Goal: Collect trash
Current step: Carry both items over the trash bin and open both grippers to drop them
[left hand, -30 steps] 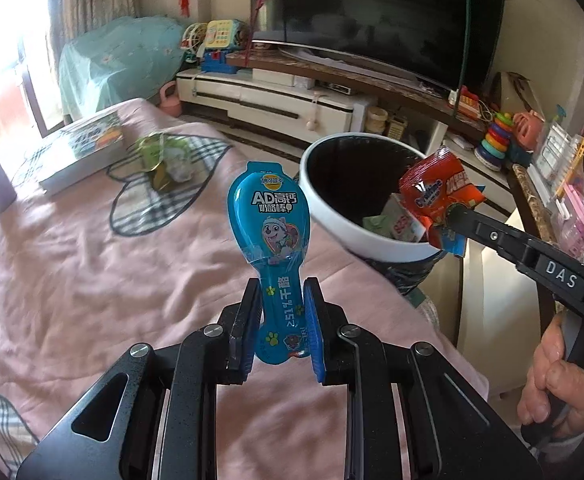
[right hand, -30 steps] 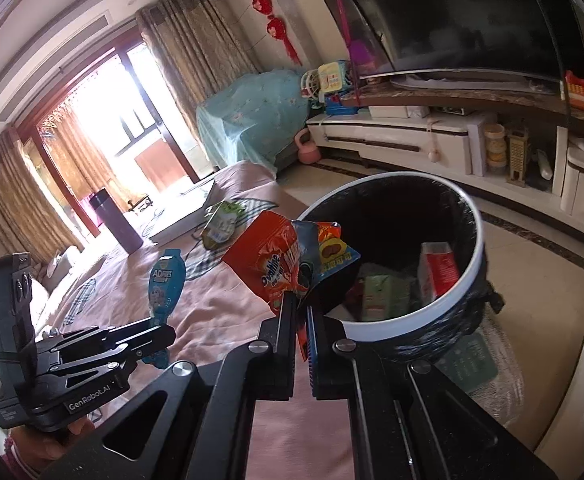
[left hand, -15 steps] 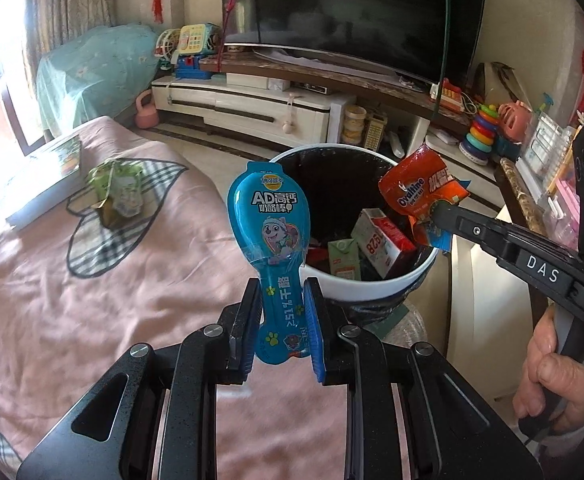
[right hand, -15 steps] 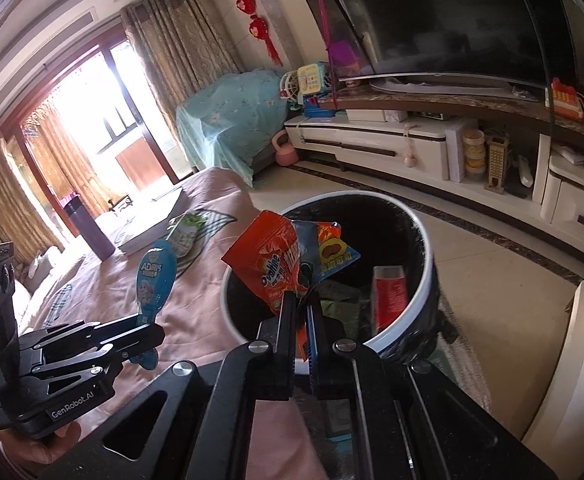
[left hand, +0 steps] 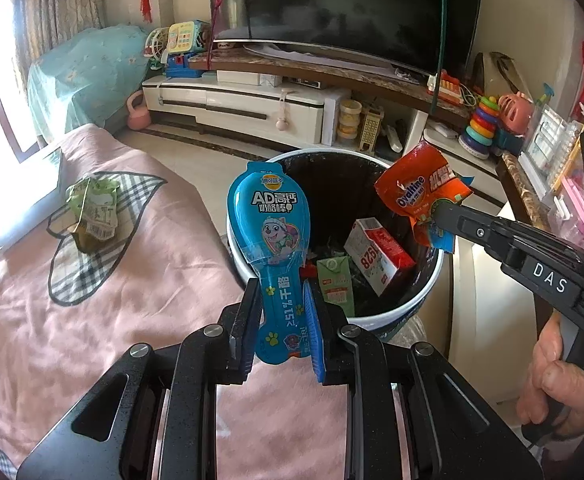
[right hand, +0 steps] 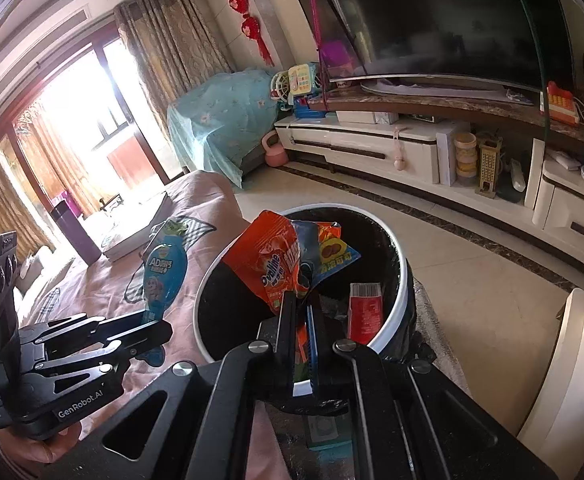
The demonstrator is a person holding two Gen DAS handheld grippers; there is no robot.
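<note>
At the left of the left wrist view, a green wrapper [left hand: 92,216] is lying on the pink-covered bench [left hand: 32,320], not yet collected. At lower centre, the left gripper [left hand: 280,320] is clamping the narrow lower end of the blue cheese-stick package [left hand: 270,236], which is standing upright with its wide head overlapping the near rim of the trash bin [left hand: 396,316]. The bin is sitting centre right, already containing a red-and-white carton [left hand: 376,256] and a small green carton [left hand: 334,280]. At the right, the right gripper [left hand: 432,216] is pinching the orange Ovaltine packet [left hand: 420,196] shut between its fingers, over the far side of the opening.

In the right wrist view, the packet is hanging directly above the bin's mouth, so it is judged ready for release. The blue package appears to be only at the rim; the left gripper should be carried further over the opening before letting go, otherwise the package may be tipping back onto the bench. Releasing one item at a time is advised, keeping both grippers from colliding.
</note>
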